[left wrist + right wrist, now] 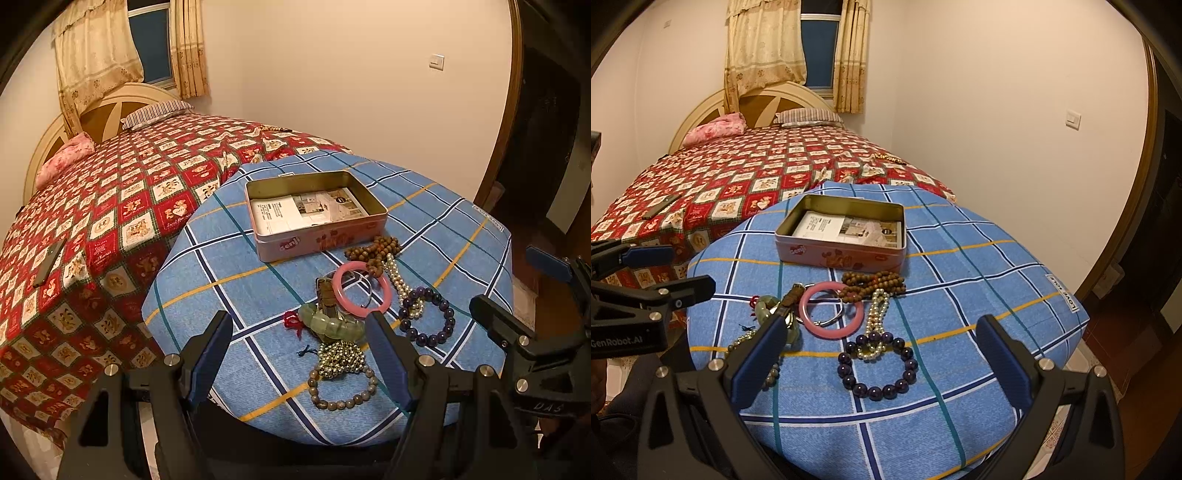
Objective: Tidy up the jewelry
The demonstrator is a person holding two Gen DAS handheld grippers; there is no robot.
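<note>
An open pink tin (317, 240) (842, 254) with papers inside sits on a blue checked cushion (229, 295) (979, 295). In front of it lies a jewelry pile: brown wooden beads (373, 249) (875, 282), a pink bangle (361, 292) (831, 314), a pearl strand (400, 284) (877, 314), a purple bead bracelet (428, 317) (879, 363), a green jade bracelet (328, 325), a gold bead chain (338, 358) and a grey-brown bead bracelet (341, 387). My left gripper (303, 354) is open and empty over the near pile. My right gripper (882, 365) is open and empty around the purple bracelet.
The cushion lies at the foot of a bed (110, 206) (738, 173) with a red patterned cover. A dark phone (50, 264) (661, 208) lies on the bed. A wall stands behind, a dark doorway (535, 147) on the right.
</note>
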